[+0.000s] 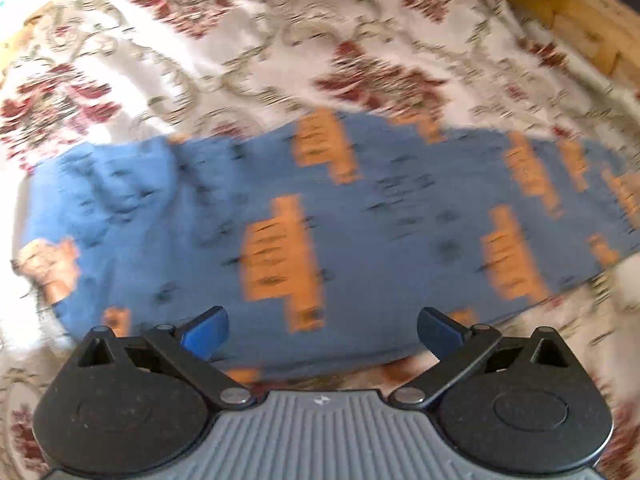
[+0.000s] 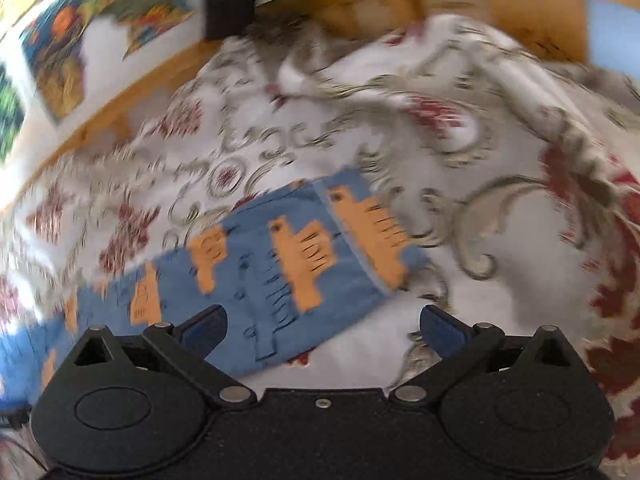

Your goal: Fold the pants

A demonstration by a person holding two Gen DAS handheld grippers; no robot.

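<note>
On the bedspread (image 1: 248, 40), pants (image 1: 360, 220); hem end (image 2: 360, 232) right-view only

A bed with a wooden frame (image 2: 132, 92), spread with a white cover (image 1: 248, 52) patterned in red flowers and grey scrolls, carries the blue pants (image 1: 360, 216) with orange shapes lying flat directly ahead of the tool's fingers.

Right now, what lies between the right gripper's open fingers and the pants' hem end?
Nothing but bare floral bedspread; the right gripper hangs open beside the pants, as the right wrist view shows.
</note>
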